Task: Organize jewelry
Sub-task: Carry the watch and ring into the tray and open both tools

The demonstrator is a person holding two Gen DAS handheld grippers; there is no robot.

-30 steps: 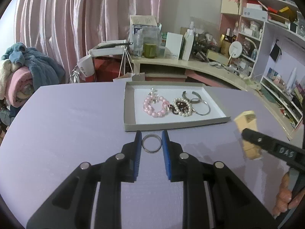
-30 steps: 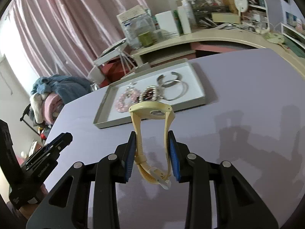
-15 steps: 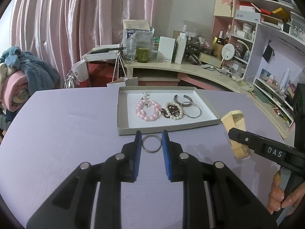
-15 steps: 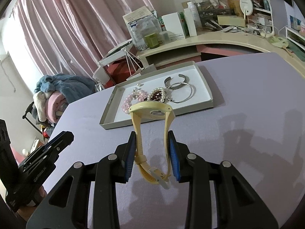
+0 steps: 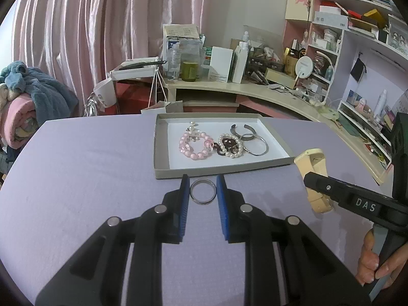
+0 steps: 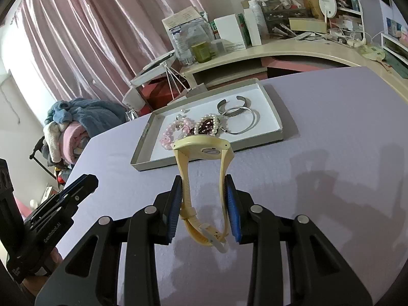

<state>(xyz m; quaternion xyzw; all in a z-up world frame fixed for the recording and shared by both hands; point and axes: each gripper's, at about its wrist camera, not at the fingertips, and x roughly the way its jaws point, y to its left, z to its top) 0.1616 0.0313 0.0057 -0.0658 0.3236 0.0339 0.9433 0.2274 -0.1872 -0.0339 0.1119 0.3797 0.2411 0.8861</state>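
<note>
My left hand-held gripper (image 5: 203, 181) is clenched on a small silver ring (image 5: 203, 192), its blue pads (image 5: 185, 199) pressing the ring's two sides just above the lilac worktop (image 5: 84, 178). My right hand-held gripper (image 6: 204, 186) grasps a cream wristwatch (image 6: 204, 178) by its straps — the case stands up ahead of the fingertips, the buckle end hangs back between the jaws. The shallow grey tray (image 5: 159, 150) sits toward the worktop's far edge, just beyond the ring. Inside it lie a pink bead bracelet (image 5: 195, 145), a pearl bracelet (image 5: 230, 145) and silver bangles (image 5: 252, 140) — touching one another.
</note>
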